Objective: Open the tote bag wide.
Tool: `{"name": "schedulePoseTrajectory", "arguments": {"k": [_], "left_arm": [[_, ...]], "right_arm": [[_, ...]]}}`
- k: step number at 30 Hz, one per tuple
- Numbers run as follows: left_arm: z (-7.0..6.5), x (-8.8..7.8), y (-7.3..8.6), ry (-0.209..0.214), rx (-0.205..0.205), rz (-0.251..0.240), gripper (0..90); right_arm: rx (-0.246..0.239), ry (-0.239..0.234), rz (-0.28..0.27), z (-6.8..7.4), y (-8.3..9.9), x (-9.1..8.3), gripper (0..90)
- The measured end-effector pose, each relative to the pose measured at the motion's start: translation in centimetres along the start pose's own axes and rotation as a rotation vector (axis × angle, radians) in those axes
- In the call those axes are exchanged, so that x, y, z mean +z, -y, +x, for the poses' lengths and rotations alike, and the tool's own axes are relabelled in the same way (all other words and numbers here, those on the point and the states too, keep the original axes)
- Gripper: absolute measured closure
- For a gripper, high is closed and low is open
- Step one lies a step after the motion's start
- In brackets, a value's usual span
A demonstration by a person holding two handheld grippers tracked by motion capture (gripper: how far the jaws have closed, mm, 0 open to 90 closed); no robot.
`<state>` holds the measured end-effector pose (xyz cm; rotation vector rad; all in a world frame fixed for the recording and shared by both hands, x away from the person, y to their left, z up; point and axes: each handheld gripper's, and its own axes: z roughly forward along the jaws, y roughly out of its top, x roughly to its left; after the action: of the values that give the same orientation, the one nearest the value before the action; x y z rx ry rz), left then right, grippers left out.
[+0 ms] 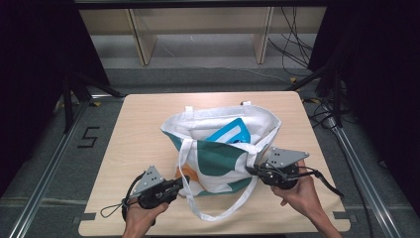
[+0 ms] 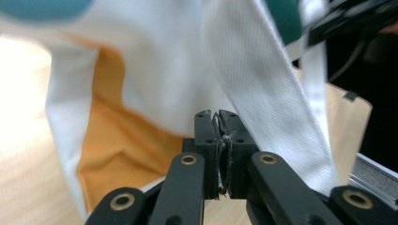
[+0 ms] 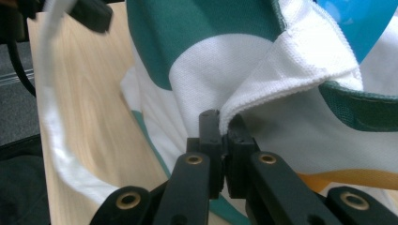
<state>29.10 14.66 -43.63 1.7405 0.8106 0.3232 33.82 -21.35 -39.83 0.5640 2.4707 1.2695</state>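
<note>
- Nearest the person, the left gripper (image 1: 174, 187) sits at the bag's (image 1: 218, 163) near left corner. Its jaws are pressed together; in the left gripper view a thin sliver of cloth seems caught between them, with the strap (image 2: 263, 93) running beside, though I can't tell for sure that the strap itself is pinched.
- The right gripper (image 1: 252, 171) is at the bag's near right edge, jaws clamped on a fold of the white rim (image 3: 281, 70).
- The bag lies mid-table (image 1: 133, 148), mouth facing up and away, a blue item (image 1: 230, 135) inside it.
- The step in hand looks like holding the mouth open or lifting the bag. To do it well, I'd keep both grips firm and pull evenly; a lopsided tug could tip the blue item out or slip the thin left-hand pinch.
- The high view gives the whole layout: the loop of strap drooping to the table's near edge, both hands, the bag's far handles.
- The gripper views add the pinch detail: the orange panel (image 2: 122, 150) by the left jaws, the knit rim at the right jaws.
</note>
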Motion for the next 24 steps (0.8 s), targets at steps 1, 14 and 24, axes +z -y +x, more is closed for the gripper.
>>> {"name": "schedulePoseTrajectory", "arguments": {"k": [1,14,24], "left_arm": [[-0.2,-0.4,-0.3,-0.001,0.025,0.003,84.5],[2.3,-4.1,-7.5,-0.175,0.039,-0.202,66.7],[2.7,-0.1,-12.2,-0.077,0.025,-0.072,50.3]], "right_arm": [[0.007,0.007,-0.007,0.1,0.2,0.1,88.7],[0.007,-0.004,0.105,0.9,1.7,2.2,88.7],[0.026,-0.014,0.079,0.5,1.8,1.9,88.6]]}}
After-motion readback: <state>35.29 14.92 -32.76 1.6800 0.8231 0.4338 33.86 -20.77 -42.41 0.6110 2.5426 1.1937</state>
